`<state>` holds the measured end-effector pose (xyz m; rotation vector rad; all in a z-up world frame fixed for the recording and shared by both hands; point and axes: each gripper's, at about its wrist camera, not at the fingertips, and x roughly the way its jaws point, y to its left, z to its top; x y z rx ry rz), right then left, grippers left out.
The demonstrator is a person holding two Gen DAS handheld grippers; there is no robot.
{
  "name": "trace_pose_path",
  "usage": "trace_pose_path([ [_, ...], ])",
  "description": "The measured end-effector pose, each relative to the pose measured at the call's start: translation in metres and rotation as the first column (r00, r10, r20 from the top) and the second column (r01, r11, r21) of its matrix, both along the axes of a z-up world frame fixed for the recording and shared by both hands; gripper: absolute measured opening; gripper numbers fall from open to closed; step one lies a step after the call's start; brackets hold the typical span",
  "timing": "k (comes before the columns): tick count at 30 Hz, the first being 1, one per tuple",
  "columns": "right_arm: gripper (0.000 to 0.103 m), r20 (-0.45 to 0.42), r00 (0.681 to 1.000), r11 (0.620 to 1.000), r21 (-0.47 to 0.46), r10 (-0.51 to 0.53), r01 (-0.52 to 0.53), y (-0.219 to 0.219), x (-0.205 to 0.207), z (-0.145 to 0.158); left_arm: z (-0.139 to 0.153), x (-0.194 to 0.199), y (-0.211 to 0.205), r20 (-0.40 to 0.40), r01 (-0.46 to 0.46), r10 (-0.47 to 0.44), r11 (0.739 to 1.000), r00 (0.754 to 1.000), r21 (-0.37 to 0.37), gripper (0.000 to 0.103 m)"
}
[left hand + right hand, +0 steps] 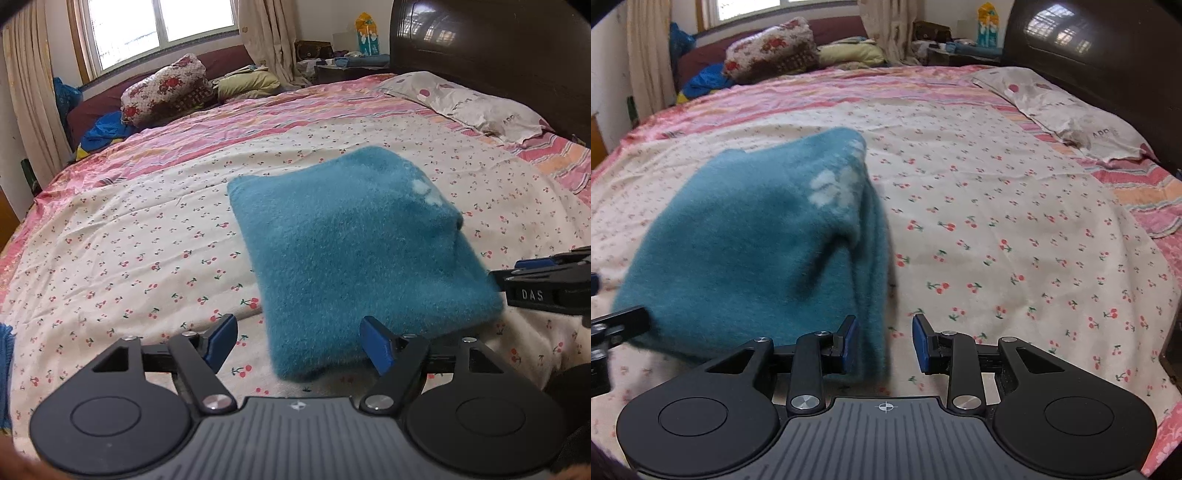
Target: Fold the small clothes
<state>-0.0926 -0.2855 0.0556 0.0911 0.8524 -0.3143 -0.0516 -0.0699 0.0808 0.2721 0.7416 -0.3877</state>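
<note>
A folded, fuzzy teal garment (354,254) with a few white marks lies on the cherry-print bedsheet (129,236). My left gripper (301,345) is open, its blue pads on either side of the garment's near corner, just above the sheet. In the right wrist view the same garment (750,251) fills the left half and looks motion-blurred. My right gripper (884,341) is open at the garment's right edge, with the left pad against the fabric. The right gripper also shows at the right edge of the left wrist view (546,284).
A pale pillow (465,99) lies by the dark headboard (498,44) at the right. A floral bundle (166,88) and other bedding sit on the far side under the window (159,26). A blue knit item (5,369) shows at the left edge.
</note>
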Motion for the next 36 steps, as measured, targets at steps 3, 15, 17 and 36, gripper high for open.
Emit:
trace_pose_path([
  [3, 0.031, -0.012, 0.999, 0.999, 0.017, -0.042, 0.043, -0.007, -0.002, -0.006, -0.001, 0.0, 0.002, 0.0, -0.008, 0.008, 1.0, 1.0, 0.012, 0.084],
  [15, 0.032, 0.101, 0.993, 0.998, -0.026, 0.056, -0.054, 0.023, -0.026, 0.022, -0.009, -0.002, 0.005, -0.024, -0.019, 0.019, 1.0, 1.0, -0.002, 0.087],
  [17, 0.032, 0.093, 0.994, 0.998, -0.015, 0.062, -0.06, 0.025, -0.022, 0.018, -0.009, -0.001, 0.005, -0.026, -0.019, 0.019, 1.0, 0.999, 0.0, 0.087],
  [36, 0.041, 0.036, 0.999, 0.998, 0.056, -0.006, 0.004, 0.003, -0.002, -0.006, -0.017, 0.003, 0.004, -0.036, -0.012, 0.012, 1.0, 0.999, 0.013, 0.092],
])
